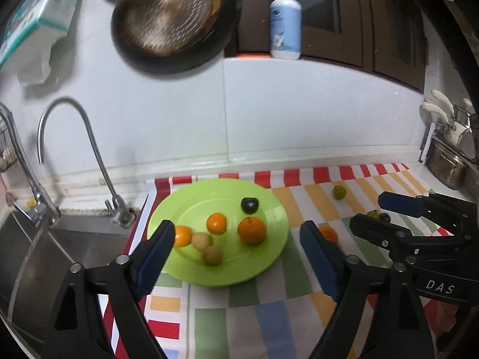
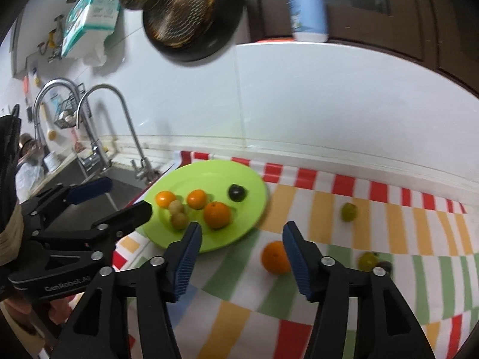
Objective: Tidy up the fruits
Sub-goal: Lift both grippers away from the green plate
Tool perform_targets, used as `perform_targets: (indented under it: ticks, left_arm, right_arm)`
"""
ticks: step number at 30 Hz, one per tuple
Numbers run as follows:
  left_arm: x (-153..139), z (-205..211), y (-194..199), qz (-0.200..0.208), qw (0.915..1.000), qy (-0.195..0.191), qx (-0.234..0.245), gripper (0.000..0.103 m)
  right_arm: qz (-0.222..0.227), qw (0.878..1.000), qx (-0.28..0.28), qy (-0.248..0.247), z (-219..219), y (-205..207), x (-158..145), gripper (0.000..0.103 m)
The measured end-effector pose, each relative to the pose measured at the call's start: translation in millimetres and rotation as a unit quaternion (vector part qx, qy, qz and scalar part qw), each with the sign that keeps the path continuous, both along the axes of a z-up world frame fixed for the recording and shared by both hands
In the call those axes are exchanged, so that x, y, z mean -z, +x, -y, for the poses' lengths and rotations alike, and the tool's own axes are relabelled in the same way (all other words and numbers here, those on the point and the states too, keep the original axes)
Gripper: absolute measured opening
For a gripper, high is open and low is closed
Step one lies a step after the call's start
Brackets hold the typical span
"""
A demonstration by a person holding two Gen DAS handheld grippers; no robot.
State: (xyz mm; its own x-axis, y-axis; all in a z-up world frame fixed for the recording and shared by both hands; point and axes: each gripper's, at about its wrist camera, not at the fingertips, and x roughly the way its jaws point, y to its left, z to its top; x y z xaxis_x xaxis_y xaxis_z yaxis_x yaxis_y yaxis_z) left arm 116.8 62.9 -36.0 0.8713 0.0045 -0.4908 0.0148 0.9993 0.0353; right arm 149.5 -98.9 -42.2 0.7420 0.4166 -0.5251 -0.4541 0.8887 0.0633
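Observation:
A green plate (image 1: 185, 203) (image 2: 251, 191) lies on a striped cloth (image 1: 269, 314). It holds a big orange (image 1: 252, 230) (image 2: 217, 214), two smaller oranges, two tan fruits (image 1: 212, 255) and a dark fruit (image 1: 249, 205). On the cloth to its right are another orange (image 2: 274, 257), a green fruit (image 2: 349, 211), and a small green fruit (image 2: 367, 261) beside a dark one. My left gripper (image 1: 237, 226) (image 2: 127, 196) hangs open over the plate's near side, with nothing held. My right gripper (image 2: 242, 227) (image 1: 368, 211) is open too, just left of the loose orange.
A steel sink (image 1: 60, 254) with a curved tap (image 1: 89, 149) borders the cloth on the left. A dark pan (image 1: 170, 21) and a tissue box hang on the white wall, with a soap bottle (image 1: 285, 21) on the sill. A metal pot (image 1: 446, 170) stands far right.

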Motion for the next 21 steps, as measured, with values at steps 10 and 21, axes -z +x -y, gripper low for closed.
perform_targets:
  ticks: [10, 21]
  left_arm:
    - [-15, 36, -18, 0.020, 0.9996, -0.012, 0.015, 0.100]
    - [-12, 65, -25, 0.030, 0.9992, -0.003, 0.027, 0.101]
  right_arm:
    - [0.022, 0.998, 0.050, 0.003, 44, -23, -15, 0.067]
    - [0.057, 0.991, 0.121, -0.011, 88, -38, -23, 0.067]
